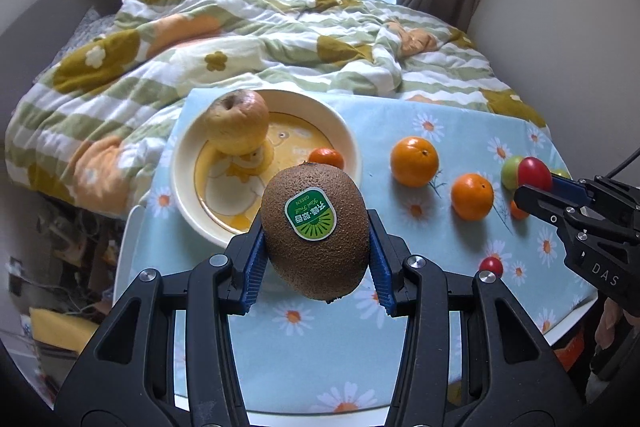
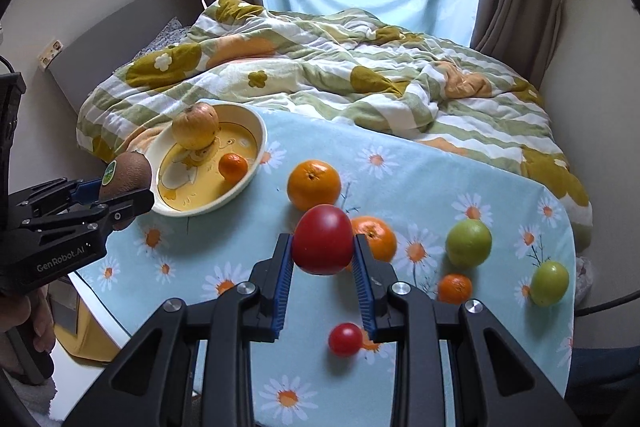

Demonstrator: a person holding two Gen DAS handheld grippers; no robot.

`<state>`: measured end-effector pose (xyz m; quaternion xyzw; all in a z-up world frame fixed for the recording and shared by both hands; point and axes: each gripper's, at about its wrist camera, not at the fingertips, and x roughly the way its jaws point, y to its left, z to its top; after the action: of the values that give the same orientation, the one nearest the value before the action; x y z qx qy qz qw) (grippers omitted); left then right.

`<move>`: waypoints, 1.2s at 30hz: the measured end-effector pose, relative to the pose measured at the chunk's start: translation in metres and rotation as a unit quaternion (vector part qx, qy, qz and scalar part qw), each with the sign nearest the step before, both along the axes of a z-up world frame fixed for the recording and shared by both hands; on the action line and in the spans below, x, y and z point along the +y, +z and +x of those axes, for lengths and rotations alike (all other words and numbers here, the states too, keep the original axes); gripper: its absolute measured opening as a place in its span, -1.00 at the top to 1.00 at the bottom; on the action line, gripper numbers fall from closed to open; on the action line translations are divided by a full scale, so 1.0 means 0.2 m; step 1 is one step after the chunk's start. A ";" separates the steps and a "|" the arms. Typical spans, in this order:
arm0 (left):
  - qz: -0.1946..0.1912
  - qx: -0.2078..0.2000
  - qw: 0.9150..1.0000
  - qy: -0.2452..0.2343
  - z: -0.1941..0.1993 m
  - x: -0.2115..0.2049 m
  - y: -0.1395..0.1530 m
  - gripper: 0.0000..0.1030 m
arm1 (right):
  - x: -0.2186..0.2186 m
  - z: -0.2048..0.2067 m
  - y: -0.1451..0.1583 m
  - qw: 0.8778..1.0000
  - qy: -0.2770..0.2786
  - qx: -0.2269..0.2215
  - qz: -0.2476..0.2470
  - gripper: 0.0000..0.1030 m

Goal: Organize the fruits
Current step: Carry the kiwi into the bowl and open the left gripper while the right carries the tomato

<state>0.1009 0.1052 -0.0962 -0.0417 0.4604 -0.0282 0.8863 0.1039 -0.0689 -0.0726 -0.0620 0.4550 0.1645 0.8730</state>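
Carrying fruit to the bowl (image 1: 182, 187): left gripper (image 1: 316, 259) pinched the kiwi (image 1: 316, 227) above the surface (image 2: 420, 167); right gripper (image 2: 322, 287) pinched a tomato (image 2: 322, 239); each should be lowered clear of the apple (image 1: 238, 121) before release.

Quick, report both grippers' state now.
Left gripper: shut on the brown fuzzy kiwi with a green sticker.
Right gripper: shut on the large smooth red tomato.
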 end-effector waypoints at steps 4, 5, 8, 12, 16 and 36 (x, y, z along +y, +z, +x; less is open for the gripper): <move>0.000 0.004 1.000 0.001 0.09 0.13 -0.03 0.01 | 0.14 0.07 -0.02 1.000 0.005 0.004 0.001 0.47; 0.001 0.005 1.000 0.001 0.11 0.16 -0.04 0.01 | 0.17 0.09 -0.03 1.000 0.006 0.006 0.002 0.47; 0.001 0.012 1.000 -0.002 0.18 0.24 -0.08 0.01 | 0.26 0.15 -0.06 1.000 0.006 0.013 0.003 0.47; 0.002 0.027 1.000 -0.005 0.27 0.33 -0.16 0.01 | 0.36 0.21 -0.10 1.000 0.004 0.022 0.003 0.47; 0.003 0.047 0.999 -0.008 0.34 0.39 -0.26 0.01 | 0.42 0.26 -0.14 1.000 -0.001 0.031 0.000 0.47; 0.010 0.053 0.998 -0.026 0.44 0.48 -0.34 -1.00 | 0.50 0.32 -0.20 0.999 -0.027 0.046 -0.004 0.47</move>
<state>0.1891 0.2010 -0.1644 -0.0222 0.5080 -0.0440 0.8599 0.1675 0.0310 -0.1119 -0.0454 0.4966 0.1418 0.8551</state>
